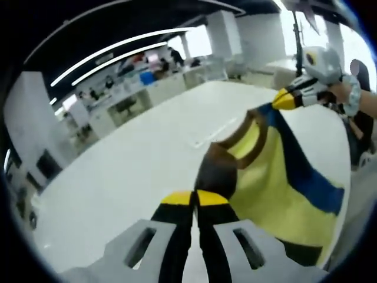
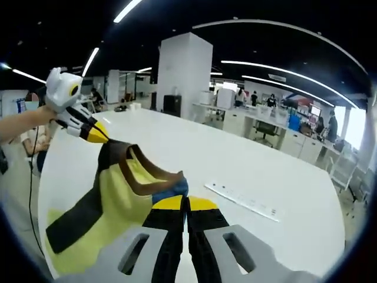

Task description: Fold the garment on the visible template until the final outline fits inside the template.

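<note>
Garment (image 1: pixel 265 188): yellow body, brown neck trim, blue and dark sleeve bands. It hangs in the air above the white surface (image 1: pixel 135 159), stretched between the two grippers and draping down toward the surface's near edge.

Left gripper (image 1: pixel 194 199): jaws clenched on the brown trim at one shoulder. Right gripper (image 2: pixel 185 203): jaws clenched on the fabric at the opposite shoulder, where brown trim meets blue.

Faint template marking (image 2: pixel 241 201) lies flat on the surface, well apart from the cloth and toward the middle.

Progress, as judged: early. The garment is lifted and spread, not laid over the template, and no fold shows. Left to do: lay it flat on the marking, then fold until the outline fits inside.

Background: office desks and people beyond the surface's far edge.
</note>
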### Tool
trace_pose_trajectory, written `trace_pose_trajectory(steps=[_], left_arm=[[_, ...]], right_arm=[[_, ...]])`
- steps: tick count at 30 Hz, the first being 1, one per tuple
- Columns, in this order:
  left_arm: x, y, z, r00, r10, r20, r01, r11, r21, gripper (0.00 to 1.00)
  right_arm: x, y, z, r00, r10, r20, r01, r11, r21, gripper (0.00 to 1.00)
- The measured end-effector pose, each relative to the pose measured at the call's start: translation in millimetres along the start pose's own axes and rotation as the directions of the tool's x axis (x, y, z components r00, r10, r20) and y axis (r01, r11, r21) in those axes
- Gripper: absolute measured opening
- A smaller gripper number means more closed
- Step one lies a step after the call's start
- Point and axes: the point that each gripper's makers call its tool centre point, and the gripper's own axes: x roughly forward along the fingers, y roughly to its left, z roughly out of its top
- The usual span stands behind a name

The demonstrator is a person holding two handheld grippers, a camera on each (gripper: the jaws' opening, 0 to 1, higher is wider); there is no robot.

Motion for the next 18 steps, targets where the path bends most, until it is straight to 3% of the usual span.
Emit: trace_pose_trajectory(steps=[9, 12, 14, 18], left_arm=[[28.1, 3.9, -19.1, 0.998, 0.027, -0.052, -0.028, 1.0, -0.013, 0.0], [35.9, -0.6, -27.5, 0.996, 0.014, -0.083, -0.009, 0.998, 0.06, 0.0], [40.8, -6.2, -35.1, 0.996, 0.009, -0.094, -0.002, 0.997, 0.071, 0.0], [64.2, 2.5, -46.7, 0.992, 0.008, -0.124, 0.003, 0.996, 0.087, 0.0]], right_arm=[[39.2, -16.6, -25.7, 0.997, -0.02, -0.074, 0.018, 1.0, -0.02, 0.01], [48.3, -20.3, -36.4, 0.995, -0.025, -0.099, 0.024, 1.0, -0.013, 0.01], [58.7, -23.6, -45.3, 0.992, -0.019, -0.125, 0.019, 1.0, 0.006, 0.01], [72.0, -27.7, -58.3, 0.988, -0.029, -0.154, 0.031, 0.999, 0.012, 0.01]])
